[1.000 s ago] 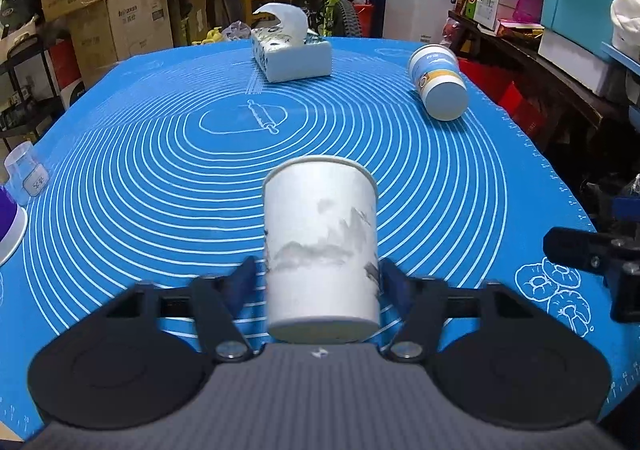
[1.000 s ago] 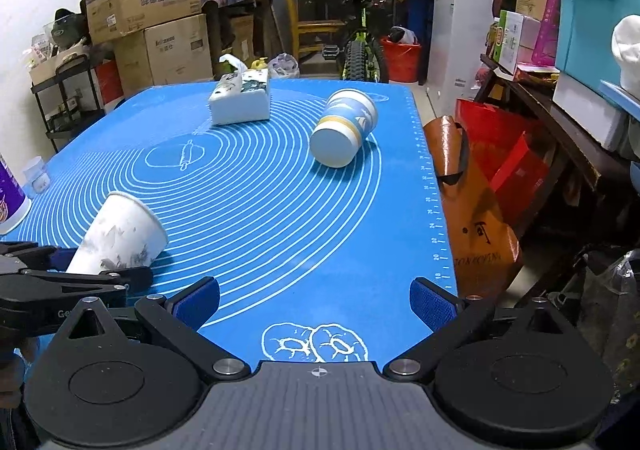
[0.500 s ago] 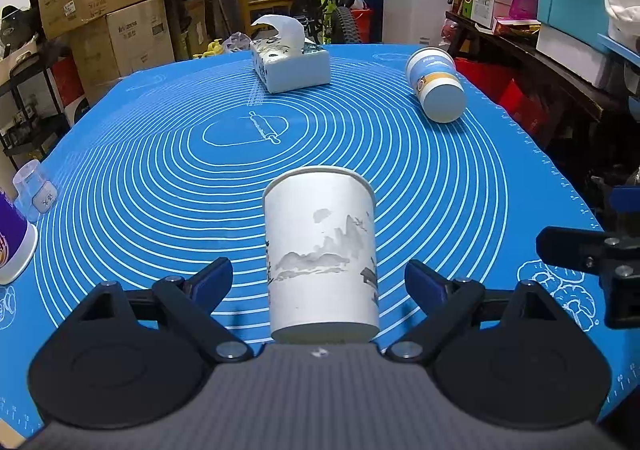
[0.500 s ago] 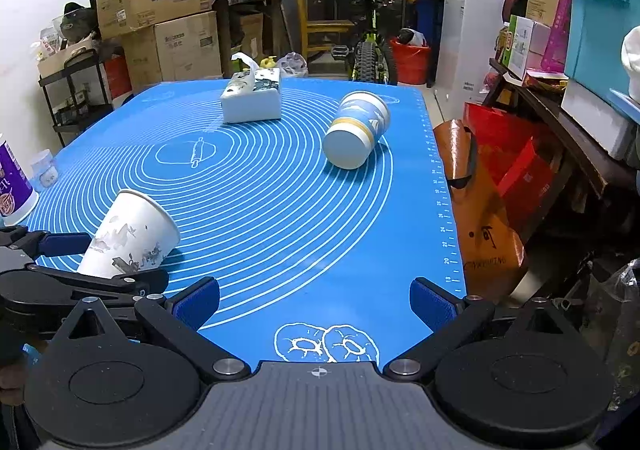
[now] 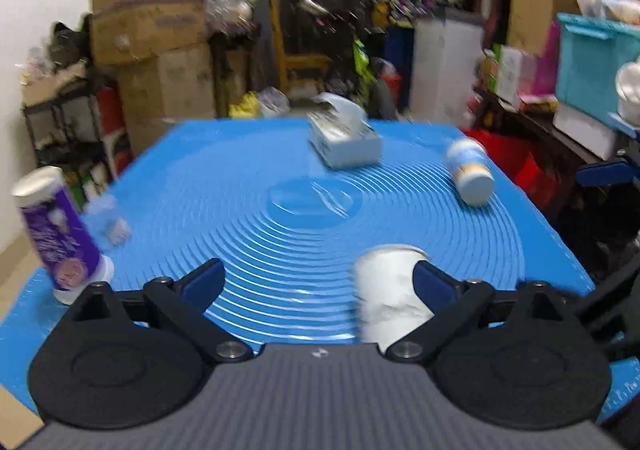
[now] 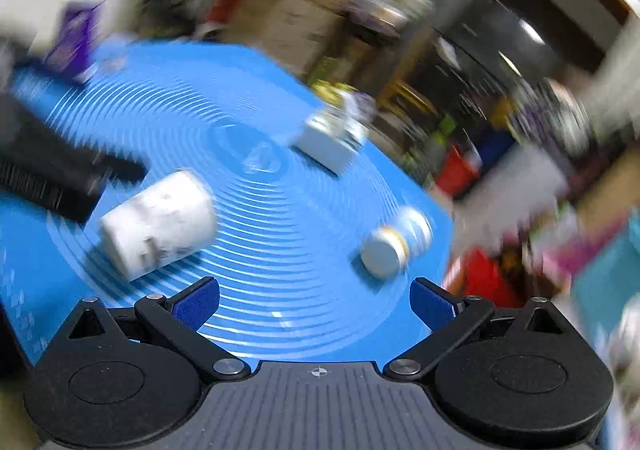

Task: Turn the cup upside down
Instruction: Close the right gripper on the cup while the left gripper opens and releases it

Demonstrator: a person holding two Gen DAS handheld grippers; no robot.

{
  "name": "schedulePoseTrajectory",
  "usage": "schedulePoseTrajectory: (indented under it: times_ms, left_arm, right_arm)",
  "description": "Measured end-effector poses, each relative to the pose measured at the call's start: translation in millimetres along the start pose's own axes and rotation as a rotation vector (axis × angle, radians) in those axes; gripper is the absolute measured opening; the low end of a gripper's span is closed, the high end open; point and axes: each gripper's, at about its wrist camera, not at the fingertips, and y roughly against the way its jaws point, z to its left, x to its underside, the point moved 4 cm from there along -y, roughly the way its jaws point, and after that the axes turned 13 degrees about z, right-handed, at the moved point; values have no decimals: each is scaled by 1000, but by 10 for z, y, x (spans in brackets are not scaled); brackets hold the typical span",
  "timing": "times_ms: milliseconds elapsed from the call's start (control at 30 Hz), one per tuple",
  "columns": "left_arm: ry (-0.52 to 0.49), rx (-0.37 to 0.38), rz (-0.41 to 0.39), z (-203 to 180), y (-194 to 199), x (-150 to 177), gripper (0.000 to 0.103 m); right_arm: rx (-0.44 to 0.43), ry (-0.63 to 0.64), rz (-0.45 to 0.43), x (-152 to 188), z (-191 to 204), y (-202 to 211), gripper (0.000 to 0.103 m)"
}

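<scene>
A white paper cup (image 5: 390,298) with a grey ink print lies on its side on the blue mat (image 5: 280,217); it also shows in the right wrist view (image 6: 158,223). My left gripper (image 5: 318,282) is open and empty, its jaws wide apart; the cup lies by the right finger (image 5: 434,284), not held. A second cup (image 5: 470,173) with a yellow band lies on its side at the far right, also in the right wrist view (image 6: 396,248). My right gripper (image 6: 316,298) is open and empty above the mat, its view tilted and blurred.
A white tissue box (image 5: 344,141) stands at the back of the mat. A purple tube (image 5: 56,238) and a small clear cup (image 5: 112,221) stand at the left edge. Boxes, shelves and bins surround the table.
My left gripper opened, let go of the white cup and pulled back and left; the cup now lies by its right finger. My right gripper swung up and rolled, blurring its view.
</scene>
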Motion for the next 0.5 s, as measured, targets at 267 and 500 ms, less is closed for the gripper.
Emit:
schedulePoseTrajectory:
  times_ms: [267, 500]
  left_arm:
    - [153, -104, -8, 558, -21, 97, 99]
    - [221, -129, 14, 870, -42, 234, 100]
  right_arm:
    - [274, 777, -31, -212, 754, -17, 101]
    - [450, 1457, -108, 46, 1257, -204, 101]
